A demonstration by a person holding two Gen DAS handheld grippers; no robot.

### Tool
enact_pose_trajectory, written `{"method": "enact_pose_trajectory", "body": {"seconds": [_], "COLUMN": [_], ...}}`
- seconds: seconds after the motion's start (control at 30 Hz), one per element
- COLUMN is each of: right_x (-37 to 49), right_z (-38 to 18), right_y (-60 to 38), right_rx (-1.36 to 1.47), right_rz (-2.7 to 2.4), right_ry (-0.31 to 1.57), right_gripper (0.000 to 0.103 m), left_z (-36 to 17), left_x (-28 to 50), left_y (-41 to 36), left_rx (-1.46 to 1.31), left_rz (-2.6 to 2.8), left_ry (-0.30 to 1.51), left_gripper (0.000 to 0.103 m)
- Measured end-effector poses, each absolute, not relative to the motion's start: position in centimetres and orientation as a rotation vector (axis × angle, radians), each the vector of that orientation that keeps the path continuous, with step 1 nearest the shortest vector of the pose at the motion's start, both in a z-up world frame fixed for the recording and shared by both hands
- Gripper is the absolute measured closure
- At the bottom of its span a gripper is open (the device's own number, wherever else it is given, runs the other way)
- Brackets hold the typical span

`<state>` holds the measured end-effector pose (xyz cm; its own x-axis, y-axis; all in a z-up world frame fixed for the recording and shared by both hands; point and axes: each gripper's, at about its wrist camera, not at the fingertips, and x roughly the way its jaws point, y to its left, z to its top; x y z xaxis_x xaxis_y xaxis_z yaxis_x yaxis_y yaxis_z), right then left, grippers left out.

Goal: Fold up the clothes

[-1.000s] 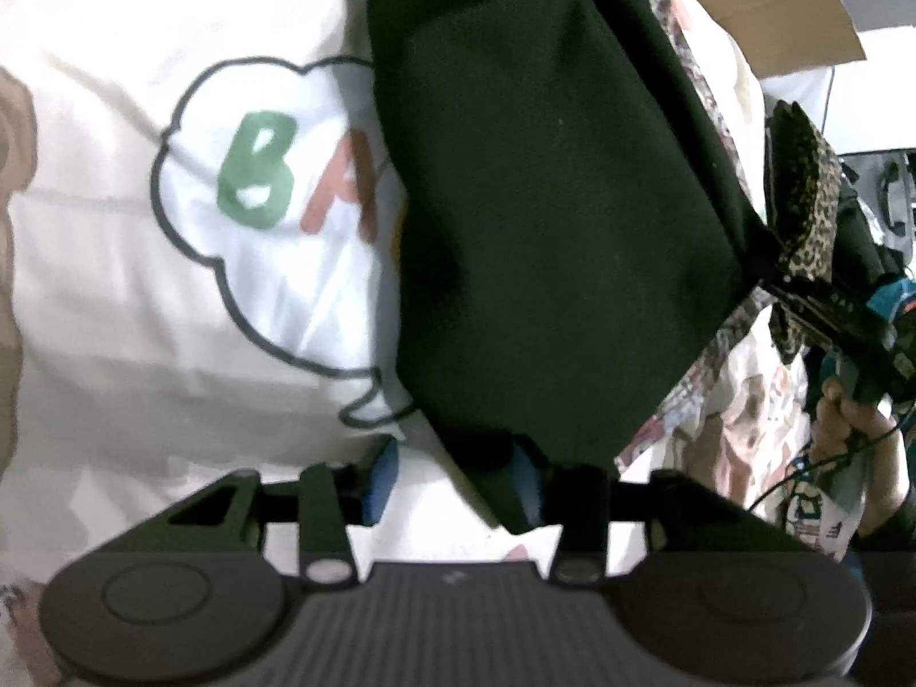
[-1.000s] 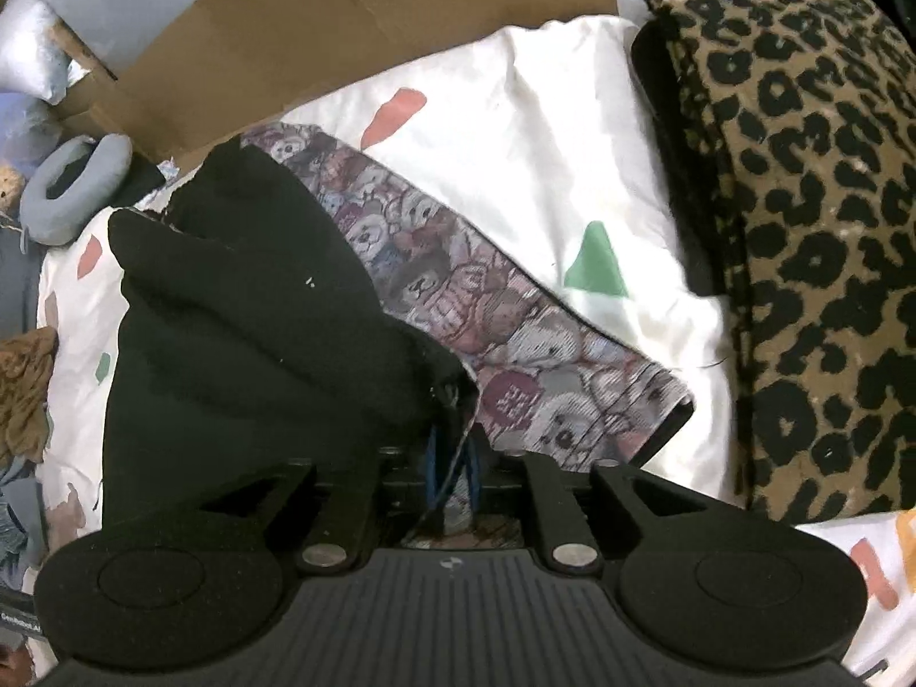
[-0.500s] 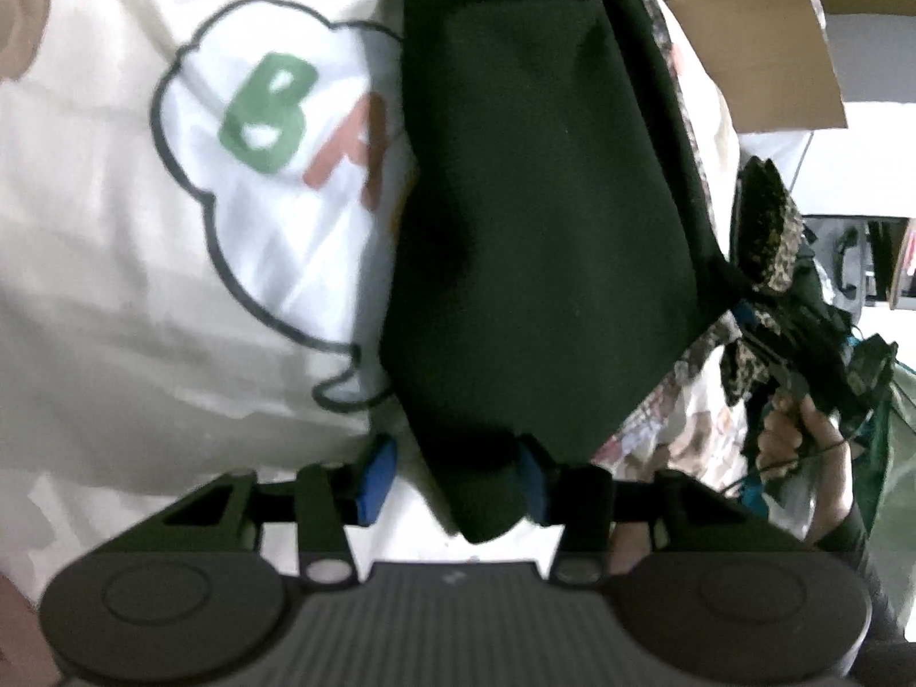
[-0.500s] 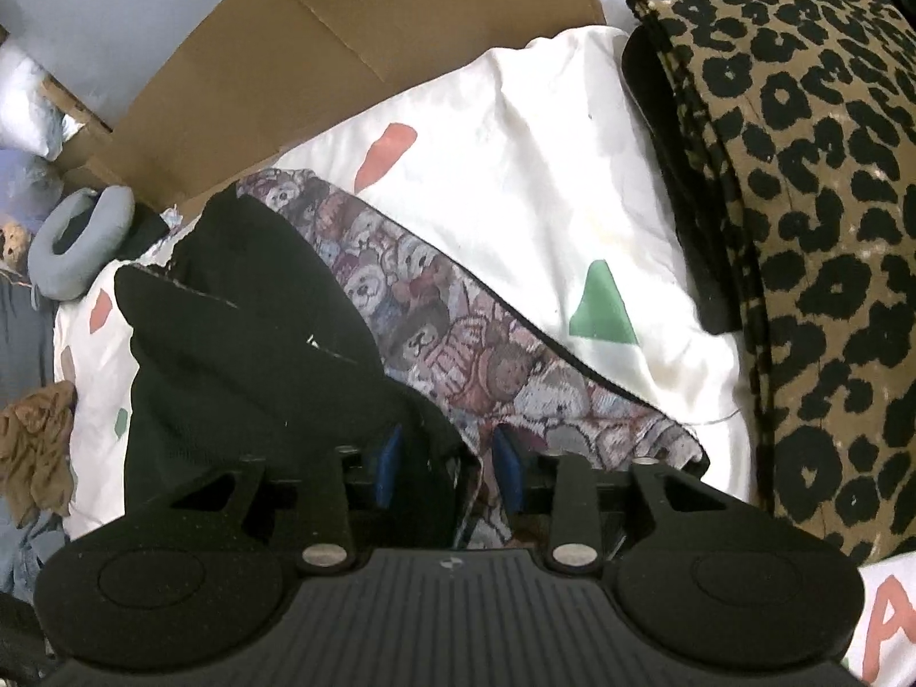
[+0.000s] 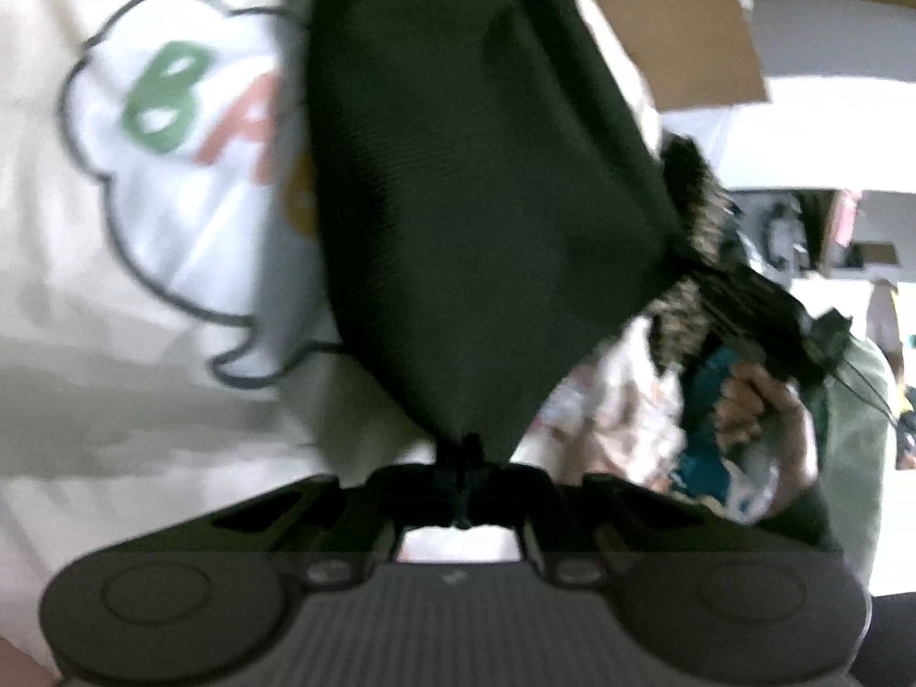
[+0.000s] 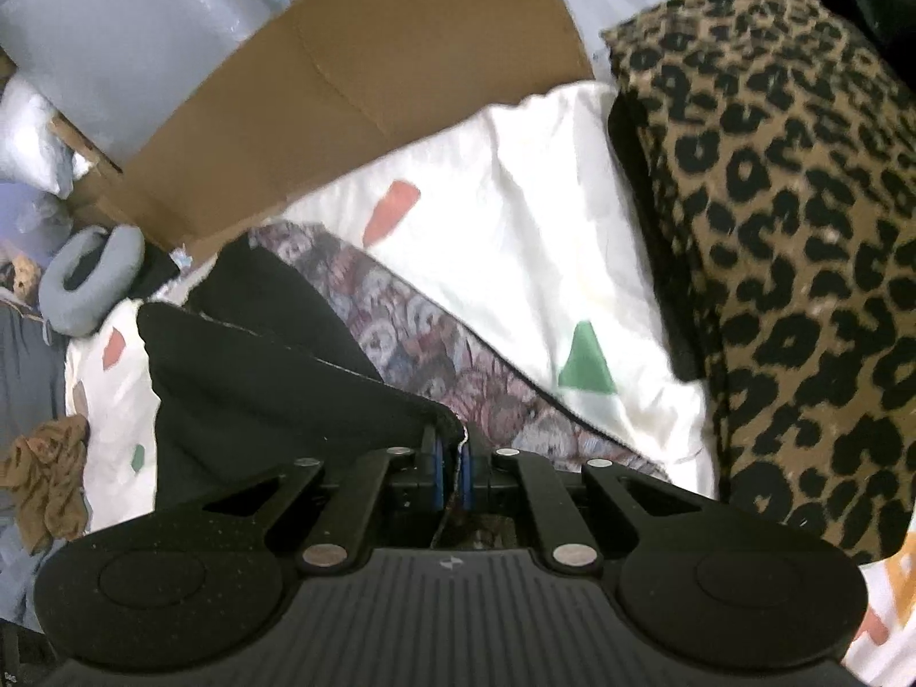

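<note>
A black garment (image 5: pixel 475 217) with a bear-print lining (image 6: pixel 412 338) is stretched between my two grippers above a white printed bedsheet (image 5: pixel 114 286). My left gripper (image 5: pixel 464 481) is shut on one black corner of it. My right gripper (image 6: pixel 452 458) is shut on another corner, where black cloth (image 6: pixel 257 378) and lining meet. In the blurred left wrist view, the right gripper (image 5: pixel 767 315) and the hand holding it show at the right edge of the garment.
A folded leopard-print garment (image 6: pixel 801 263) lies on the sheet (image 6: pixel 515 240) to the right. A cardboard sheet (image 6: pixel 355 80) stands behind. A grey neck pillow (image 6: pixel 91 275) and a brown crumpled cloth (image 6: pixel 46 475) lie at the left.
My left gripper closed on the black garment's corner and lifted it. My right gripper opened briefly, then closed again on its corner.
</note>
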<state>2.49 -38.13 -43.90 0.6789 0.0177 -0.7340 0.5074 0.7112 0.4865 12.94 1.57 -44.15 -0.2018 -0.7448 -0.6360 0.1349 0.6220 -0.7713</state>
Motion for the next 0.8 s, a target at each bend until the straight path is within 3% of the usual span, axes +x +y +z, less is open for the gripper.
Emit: {"method": "enact_pose_trajectory", "body": {"seconds": [0.53, 0.8], "right_x": [0.2, -0.6], "right_z": [-43.7, -46.3], "right_y": [-41.2, -42.6], "right_rx": [0.731, 0.768], "right_rz": [-0.402, -0.438], "right_ry": [0.779, 0.821], "right_gripper": [0.099, 0.098], "left_z": [-43.0, -44.7], "left_x": [13.6, 13.5], "left_y": [-2.1, -3.3], "left_rx": [-0.471, -0.368], "left_rz": [-0.961, -0.945], "left_ry": [1.599, 1.627], "left_gripper": [0.102, 0.102]}}
